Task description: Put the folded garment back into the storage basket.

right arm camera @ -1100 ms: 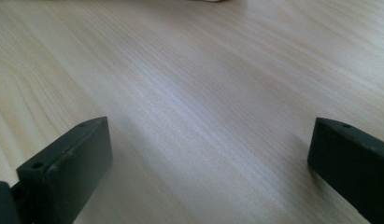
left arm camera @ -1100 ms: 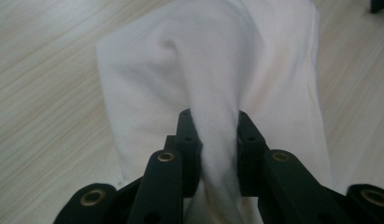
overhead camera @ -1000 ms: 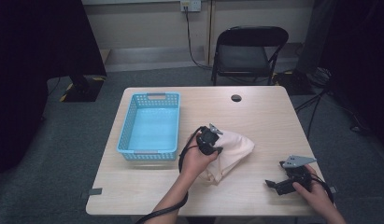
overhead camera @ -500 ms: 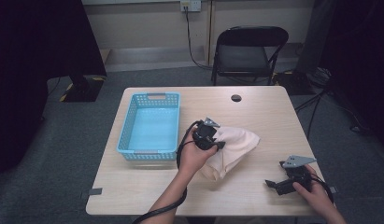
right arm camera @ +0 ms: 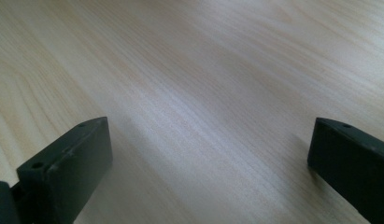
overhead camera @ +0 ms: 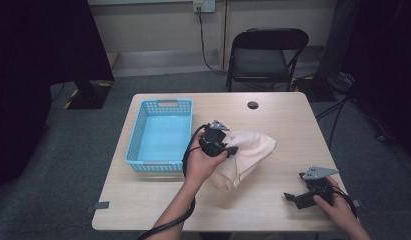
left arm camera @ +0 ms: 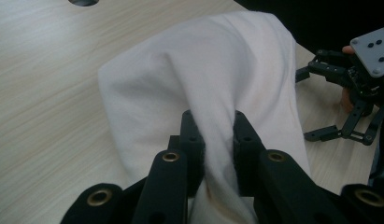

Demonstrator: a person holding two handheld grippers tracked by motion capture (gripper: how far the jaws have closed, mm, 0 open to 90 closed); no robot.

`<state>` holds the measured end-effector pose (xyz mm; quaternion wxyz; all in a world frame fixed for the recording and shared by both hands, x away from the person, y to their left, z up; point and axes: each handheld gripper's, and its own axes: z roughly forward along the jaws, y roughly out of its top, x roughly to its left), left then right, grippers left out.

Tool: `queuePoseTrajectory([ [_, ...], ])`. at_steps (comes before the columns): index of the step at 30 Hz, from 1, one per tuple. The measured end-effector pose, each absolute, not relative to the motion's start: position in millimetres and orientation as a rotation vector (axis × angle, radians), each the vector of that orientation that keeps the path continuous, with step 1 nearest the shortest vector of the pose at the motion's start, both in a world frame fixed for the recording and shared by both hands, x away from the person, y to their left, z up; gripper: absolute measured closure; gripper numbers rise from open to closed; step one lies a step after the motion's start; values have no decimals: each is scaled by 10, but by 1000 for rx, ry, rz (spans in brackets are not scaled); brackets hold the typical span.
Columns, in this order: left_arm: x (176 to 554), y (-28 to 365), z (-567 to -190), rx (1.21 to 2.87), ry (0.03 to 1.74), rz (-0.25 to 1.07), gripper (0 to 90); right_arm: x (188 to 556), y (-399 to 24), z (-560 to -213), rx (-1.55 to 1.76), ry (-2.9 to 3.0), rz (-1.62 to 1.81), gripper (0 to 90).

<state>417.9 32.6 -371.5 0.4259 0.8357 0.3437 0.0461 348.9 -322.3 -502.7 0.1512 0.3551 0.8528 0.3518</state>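
Soft matt cloth [left arm camera: 217, 79] (cream), pale wood-grain table [overhead camera: 273, 210], perforated plastic basket [overhead camera: 138, 140]

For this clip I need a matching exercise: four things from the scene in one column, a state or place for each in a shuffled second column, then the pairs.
Column one:
1. left gripper
2. right gripper
3. blue basket
4. black folding chair

Column two:
A. jaws wide apart over bare wood
B. on the floor beyond the table
C. pinching a fold of the cream cloth
D. on the table's left part, nothing in it

Pairs: 1-C, 2-A, 3-D, 4-B
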Motion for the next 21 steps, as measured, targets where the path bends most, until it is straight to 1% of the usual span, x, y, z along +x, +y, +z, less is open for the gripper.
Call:
queuePoseTrajectory([
  [21,4199,538,-3444,2059,875,131,792,3490,-3224,-5028,1019,2448,1010,0],
])
